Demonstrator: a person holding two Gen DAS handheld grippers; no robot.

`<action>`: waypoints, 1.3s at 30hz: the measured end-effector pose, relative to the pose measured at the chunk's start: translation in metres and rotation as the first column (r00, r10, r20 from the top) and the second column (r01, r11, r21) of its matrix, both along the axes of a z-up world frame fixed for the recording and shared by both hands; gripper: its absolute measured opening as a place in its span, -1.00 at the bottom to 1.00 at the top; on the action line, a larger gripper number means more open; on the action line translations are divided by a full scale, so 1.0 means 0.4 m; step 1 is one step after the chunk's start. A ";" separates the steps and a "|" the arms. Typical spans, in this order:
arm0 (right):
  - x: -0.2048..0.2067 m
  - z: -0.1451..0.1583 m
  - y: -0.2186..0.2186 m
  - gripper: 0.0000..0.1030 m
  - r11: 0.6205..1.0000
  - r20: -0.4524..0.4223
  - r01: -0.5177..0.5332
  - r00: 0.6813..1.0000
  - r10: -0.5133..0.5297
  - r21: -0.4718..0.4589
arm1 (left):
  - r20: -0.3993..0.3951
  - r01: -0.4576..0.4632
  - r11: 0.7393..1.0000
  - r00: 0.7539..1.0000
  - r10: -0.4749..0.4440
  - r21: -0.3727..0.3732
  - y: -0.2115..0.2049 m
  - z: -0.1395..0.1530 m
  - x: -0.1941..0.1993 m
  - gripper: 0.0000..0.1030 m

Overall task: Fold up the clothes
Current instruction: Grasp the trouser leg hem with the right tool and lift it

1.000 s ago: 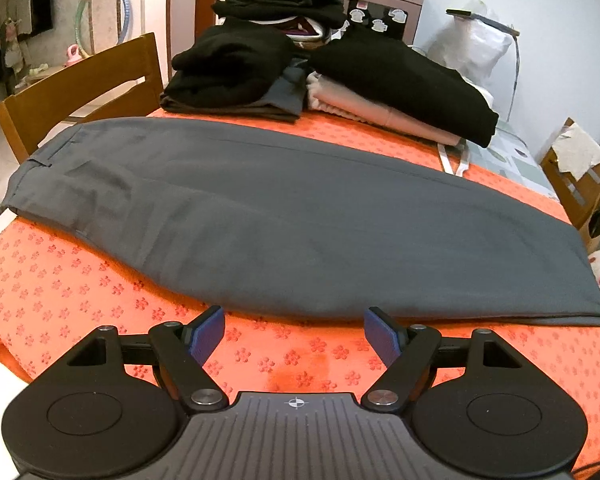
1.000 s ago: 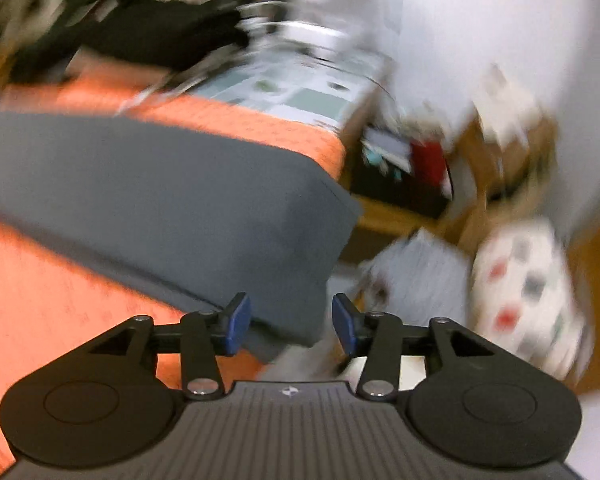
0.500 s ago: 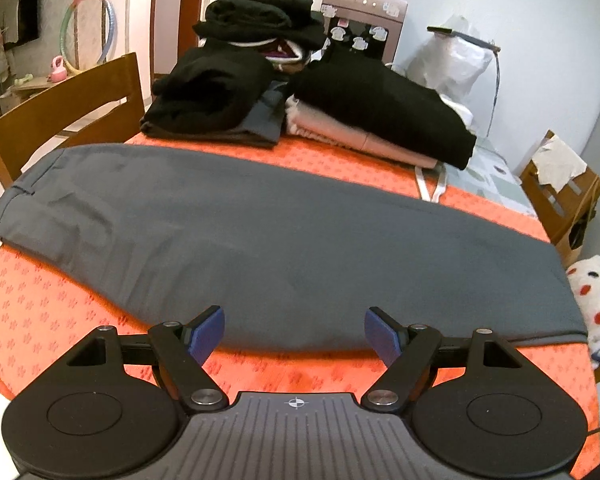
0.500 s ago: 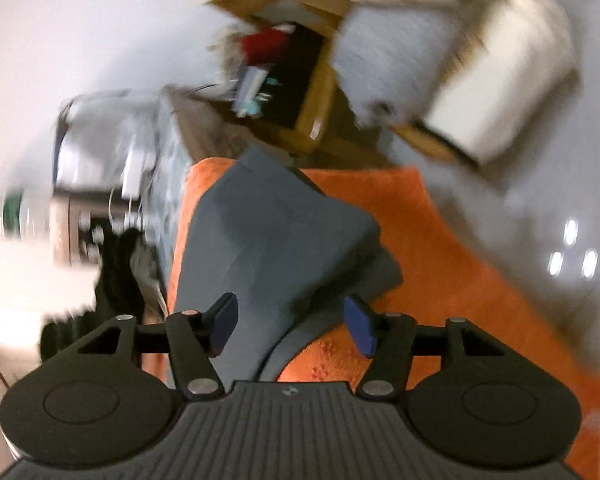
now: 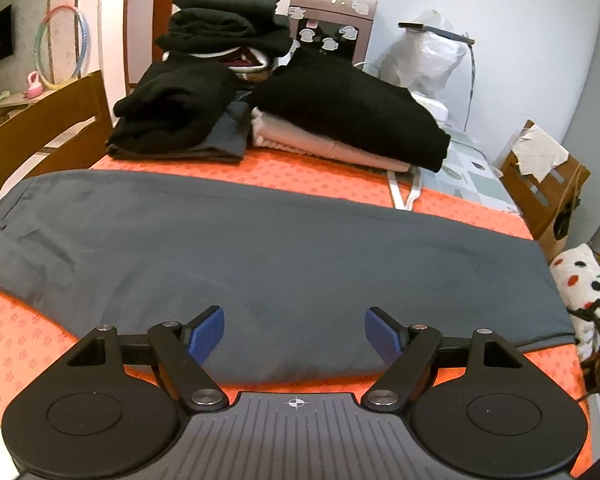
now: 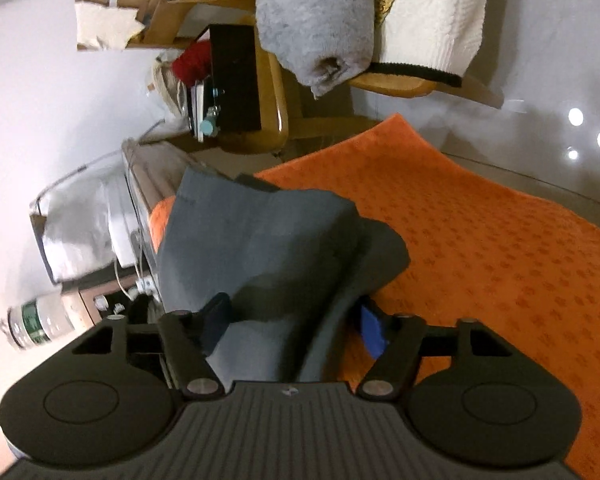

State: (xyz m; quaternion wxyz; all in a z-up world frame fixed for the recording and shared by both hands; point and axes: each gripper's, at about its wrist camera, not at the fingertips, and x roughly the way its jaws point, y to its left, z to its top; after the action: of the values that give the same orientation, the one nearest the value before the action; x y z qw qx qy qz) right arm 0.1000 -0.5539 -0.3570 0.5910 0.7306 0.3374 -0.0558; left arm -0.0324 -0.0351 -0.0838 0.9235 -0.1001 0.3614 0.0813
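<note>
Grey trousers (image 5: 260, 248) lie flat and lengthwise across the orange cloth (image 5: 300, 176) on the table. My left gripper (image 5: 294, 332) is open and empty, hovering over the near edge of the trousers. In the right wrist view, rolled on its side, the trouser hem (image 6: 268, 248) lies bunched between the fingers of my right gripper (image 6: 296, 324), which stands open around it; the fingers do not pinch the cloth.
Piles of folded black, grey and pink clothes (image 5: 340, 112) stand at the back of the table. A wooden chair (image 5: 40, 136) is at the left. Another chair with a grey towel (image 6: 316, 20) and a white knit stands past the table's right end.
My right gripper has rolled onto its side and moved in over the trouser hem, opening wider. My left gripper has moved forward over the trousers' near edge.
</note>
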 end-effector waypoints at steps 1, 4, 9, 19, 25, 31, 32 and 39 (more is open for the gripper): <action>0.003 -0.002 -0.004 -0.18 1.000 -0.005 0.022 1.000 -0.022 0.000 | 0.004 0.007 1.000 1.000 -0.007 0.000 -0.003 0.001 0.005 0.54; -0.004 0.028 -0.016 -0.69 0.996 -0.003 0.060 0.998 -0.060 -0.064 | 0.009 0.020 1.000 1.000 -0.020 0.000 -0.005 0.003 0.018 0.54; 0.013 0.197 0.003 -0.87 0.938 0.100 0.017 0.995 0.019 -0.346 | 0.011 0.023 1.000 1.000 -0.022 -0.017 0.012 0.003 0.033 0.54; 0.081 0.545 0.233 -0.88 0.638 0.233 -0.101 0.878 0.418 -0.763 | 0.040 0.009 0.998 0.999 -0.006 -0.066 0.126 0.003 0.036 0.54; 0.116 0.638 0.478 -0.88 0.512 0.200 -0.163 0.789 0.581 -0.844 | 0.081 -0.008 0.995 0.997 0.016 -0.099 0.284 0.019 0.015 0.54; 0.110 0.675 0.815 -0.89 0.371 0.120 -0.244 0.671 0.732 -0.896 | 0.129 -0.039 0.993 0.990 0.054 -0.115 0.497 0.044 -0.042 0.55; 0.101 0.677 0.873 -0.89 0.348 0.107 -0.257 0.647 0.755 -0.902 | 0.137 -0.042 0.993 0.989 0.057 -0.109 0.533 0.046 -0.054 0.56; 0.023 0.640 1.255 -0.89 0.164 -0.007 -0.343 0.448 0.894 -0.925 | 0.160 -0.090 0.992 0.982 0.103 -0.086 0.768 0.051 -0.126 0.56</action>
State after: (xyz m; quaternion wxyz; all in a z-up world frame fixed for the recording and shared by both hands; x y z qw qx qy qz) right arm 0.1091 -0.0517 -0.1011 0.8865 0.1031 0.3606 0.2711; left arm -0.0828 0.2723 -0.0634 0.9404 -0.1600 0.2818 0.1031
